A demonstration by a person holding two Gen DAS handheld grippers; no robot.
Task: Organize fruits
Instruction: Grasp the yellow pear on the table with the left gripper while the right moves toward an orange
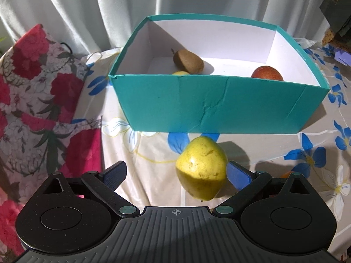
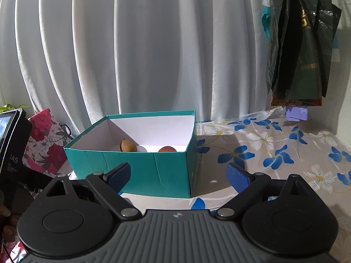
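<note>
Pale pleated curtains (image 2: 153,54) hang behind a table covered in a beige cloth printed with blue and white flowers (image 2: 274,153). On it I see a teal cardboard box (image 1: 208,107) with a white inside, its near wall creased. Through my left camera the box holds a brown kiwi (image 1: 188,61), a red apple (image 1: 267,73) toward the right side, and a bit of something yellow (image 1: 180,73) peeking over the near wall just in front of the kiwi; I cannot tell what fruit it is.

My left gripper (image 1: 176,173) points down at a yellow-green pear (image 1: 201,168) lying on the cloth just in front of the box. The pear sits between the fingers, nearer the right blue pad (image 1: 238,174), which is at its edge; the left pad is clear of it, so the jaws stand apart, not clamped.

My right gripper (image 2: 178,175) is spread wide with nothing between its fingers, facing the box's near corner. A red floral fabric (image 1: 39,92) lies left of the table, and dark plastic bags (image 2: 300,50) hang at upper right.
</note>
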